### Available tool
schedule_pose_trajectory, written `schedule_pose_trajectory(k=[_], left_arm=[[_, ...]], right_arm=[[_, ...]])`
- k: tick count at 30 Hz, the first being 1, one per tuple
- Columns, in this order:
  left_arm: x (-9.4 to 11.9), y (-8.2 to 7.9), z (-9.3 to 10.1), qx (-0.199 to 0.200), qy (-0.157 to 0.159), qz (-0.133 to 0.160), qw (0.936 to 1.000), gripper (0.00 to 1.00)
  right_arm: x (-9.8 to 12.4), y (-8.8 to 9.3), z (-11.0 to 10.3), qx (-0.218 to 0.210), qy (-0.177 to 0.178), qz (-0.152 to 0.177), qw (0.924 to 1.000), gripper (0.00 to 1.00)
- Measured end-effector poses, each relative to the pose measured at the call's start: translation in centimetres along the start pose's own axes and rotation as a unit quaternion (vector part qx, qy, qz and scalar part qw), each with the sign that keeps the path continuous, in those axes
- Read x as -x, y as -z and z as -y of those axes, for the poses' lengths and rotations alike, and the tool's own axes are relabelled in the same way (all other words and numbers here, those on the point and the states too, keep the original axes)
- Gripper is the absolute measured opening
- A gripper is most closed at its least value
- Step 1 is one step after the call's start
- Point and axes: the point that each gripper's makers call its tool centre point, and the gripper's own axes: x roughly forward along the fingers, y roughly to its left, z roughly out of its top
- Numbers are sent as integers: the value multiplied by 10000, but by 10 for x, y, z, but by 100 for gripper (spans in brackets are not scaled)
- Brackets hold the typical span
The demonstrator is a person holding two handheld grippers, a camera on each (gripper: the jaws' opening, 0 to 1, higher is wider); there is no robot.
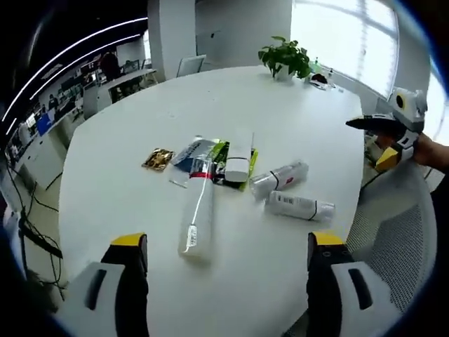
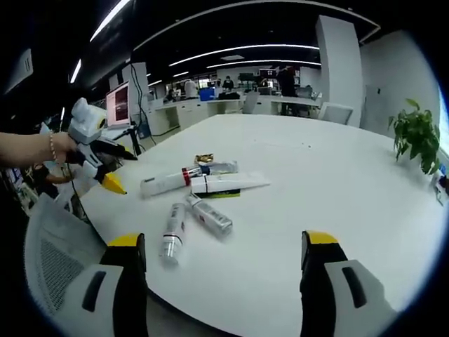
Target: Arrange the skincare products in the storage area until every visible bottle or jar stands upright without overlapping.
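- The skincare products are lying flat in a loose cluster near the middle of the round white table [image 1: 140, 105]; none is standing upright.
- A long white tube [image 1: 197, 214] is lying closest to my left tongs, its far end reaching into the pile.
- Two silver-white bottles [image 1: 279, 177] are lying on their sides just beside each other, right of that tube in the left gripper view.
- A white tube [image 1: 238, 158] is resting across a green packet [image 1: 222, 151], with a small gold sachet [image 1: 158, 159] at the pile's far left edge.
- My left tongs [image 1: 226, 246] are hovering over the near table edge, jaws wide apart, holding nothing.
- My right tongs [image 2: 223, 246] are hovering the same way, jaws spread and empty, facing the pile from the opposite side.
- A mesh chair [image 2: 59, 263] is sitting at the table's edge.
- A potted plant [image 1: 284, 60] is standing at the far side.
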Motion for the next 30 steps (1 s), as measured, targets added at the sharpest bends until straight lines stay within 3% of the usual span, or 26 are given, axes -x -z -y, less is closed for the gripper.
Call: schedule_pose_trajectory(k=[8,12,23,30], left_arm=[[-29,-9,-9,-307,197,-418,9985,82],[-43,-4,-17,-464,267,-753,9957,74],[-71,6,-37,-811,381,-1515,9844,64],[-83,9,-40,-883,450,-1773,9791,56]], right_arm=[[0,3,0,-30,4,-45,10000,90],[-1,5,0,-3,-5,-91,10000,90],[-1,8,6,-129,121,-137,9997,89],[-3,10,5,-76,126,-198,9997,88]])
